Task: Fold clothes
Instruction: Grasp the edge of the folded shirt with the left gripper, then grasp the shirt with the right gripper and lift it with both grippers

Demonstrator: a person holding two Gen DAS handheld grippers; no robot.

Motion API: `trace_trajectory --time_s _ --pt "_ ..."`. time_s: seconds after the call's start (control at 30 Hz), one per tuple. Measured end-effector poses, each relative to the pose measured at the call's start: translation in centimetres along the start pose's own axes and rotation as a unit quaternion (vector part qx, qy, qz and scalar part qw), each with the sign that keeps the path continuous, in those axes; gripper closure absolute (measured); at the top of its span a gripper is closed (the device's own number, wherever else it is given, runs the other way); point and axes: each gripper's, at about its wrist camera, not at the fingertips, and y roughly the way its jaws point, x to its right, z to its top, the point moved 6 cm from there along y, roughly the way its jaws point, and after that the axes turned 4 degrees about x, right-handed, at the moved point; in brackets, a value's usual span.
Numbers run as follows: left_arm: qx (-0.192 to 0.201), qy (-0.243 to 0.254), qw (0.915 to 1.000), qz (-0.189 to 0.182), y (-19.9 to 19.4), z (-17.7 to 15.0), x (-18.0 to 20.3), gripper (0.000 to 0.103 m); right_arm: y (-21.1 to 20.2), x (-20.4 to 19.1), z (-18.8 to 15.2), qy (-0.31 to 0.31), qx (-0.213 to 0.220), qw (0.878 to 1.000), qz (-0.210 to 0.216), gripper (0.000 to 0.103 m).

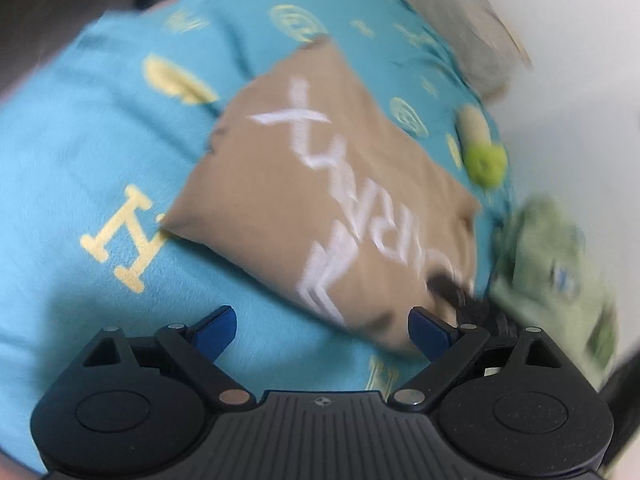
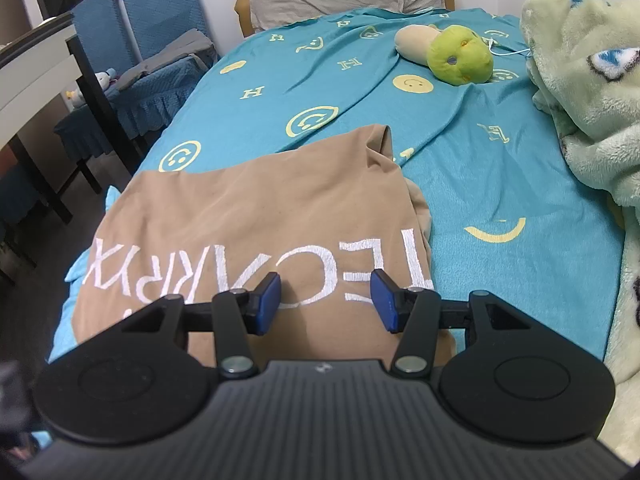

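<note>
Right wrist view: the right gripper [image 2: 326,300] holds its jaws partly apart with nothing pinched between them. They hang directly above the near part of the tan shirt [image 2: 256,216], over its white lettering. The shirt lies flat on the bed [image 2: 500,184]. From these jaws it extends forward and to the left; its long axis appears to run across the jaw line, along the row of letters. A bunched fold rises at its far right corner. Beyond the shirt lie a green plush toy [image 2: 460,60] and, to the right, a fleece blanket [image 2: 592,100].

Left wrist view, blurred: the left gripper [image 1: 322,330] has its jaws spread wide and empty. The shirt's nearest edge lies just ahead of the right-hand jaw; the left-hand jaw faces bare bed cover.

Judgement: the right gripper is nearer to a grasp.
</note>
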Motion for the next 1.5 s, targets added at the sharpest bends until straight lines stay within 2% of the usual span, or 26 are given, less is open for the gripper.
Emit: trace_trajectory --time_s 0.07,0.1,0.17,0.2,0.27,0.4,0.53,0.63,0.67,0.73,0.83,0.9,0.97,1.07,1.17,1.3,1.33,1.37,1.5 --pt "0.029 -0.054 0.9977 -0.027 0.0 1.3 -1.0 0.009 0.0 0.0 0.0 0.000 0.000 1.000 0.000 0.051" --pt "0.047 -0.075 0.9957 -0.029 -0.1 1.9 -1.6 0.010 0.1 0.1 0.0 0.000 0.000 1.000 0.000 0.051" --pt "0.074 -0.099 0.9919 -0.027 -0.3 2.8 -2.3 0.014 0.1 0.1 0.0 0.001 0.000 1.000 0.000 0.051" --pt "0.076 -0.109 0.9905 -0.036 -0.3 3.1 -2.5 0.014 0.1 0.1 0.0 0.002 0.000 1.000 0.000 0.051" --pt "0.084 -0.124 0.9868 -0.062 -0.6 3.4 -2.4 0.016 0.1 0.2 -0.1 0.003 0.000 1.000 0.000 0.051" --pt "0.114 -0.103 0.9792 -0.132 -2.3 3.7 -0.5 0.016 0.2 0.4 0.0 0.011 0.000 1.000 -0.003 0.051" --pt "0.100 -0.087 0.9864 -0.097 -1.4 3.3 -0.7 0.017 0.4 0.9 0.1 0.030 -0.004 1.000 -0.002 0.051" --pt "0.058 -0.124 0.9885 -0.065 0.7 2.8 -2.9 0.034 0.4 0.9 0.0 0.035 -0.007 0.999 0.001 0.051" --pt "0.060 -0.135 0.9869 -0.066 0.9 2.9 -3.4 0.041 0.4 0.9 0.0 0.035 -0.006 0.999 0.000 0.051" --pt "0.066 -0.150 0.9841 -0.068 1.2 3.3 -4.0 0.042 -0.1 0.9 0.2 0.044 -0.001 0.999 0.002 0.051" --pt "0.076 -0.156 0.9830 -0.062 1.6 3.7 -4.2 0.057 -1.8 1.1 0.9 0.076 0.016 0.997 0.010 0.048" --pt "0.083 -0.145 0.9843 -0.058 1.7 3.7 -3.9 0.063 -3.3 0.9 1.2 0.116 0.027 0.992 0.046 0.048" --pt "0.091 -0.133 0.9850 -0.061 1.3 3.9 -3.5 0.071 -4.5 0.8 1.0 0.166 0.024 0.981 0.098 0.039" --pt "0.104 -0.125 0.9832 -0.083 0.6 4.2 -2.4 0.076 -4.4 0.3 0.2 0.227 -0.005 0.960 0.163 0.016" --pt "0.111 -0.130 0.9783 -0.117 0.3 4.6 -1.5 0.078 -2.9 0.3 -1.1 0.299 -0.057 0.930 0.205 0.017" --pt "0.114 -0.139 0.9745 -0.134 -0.1 4.5 -1.5 0.078 0.1 0.3 -3.9 0.411 -0.128 0.865 0.257 0.017" --pt "0.112 -0.147 0.9728 -0.139 0.0 4.5 -1.6 0.079 0.7 0.5 -4.4 0.438 -0.132 0.850 0.261 0.017" --pt "0.111 -0.154 0.9714 -0.143 -0.2 4.5 -1.9 0.079 1.2 0.9 -4.7 0.459 -0.129 0.840 0.260 0.017" --pt "0.110 -0.165 0.9680 -0.154 -0.4 4.5 -2.3 0.080 2.6 2.7 -5.5 0.525 -0.107 0.810 0.238 0.017"
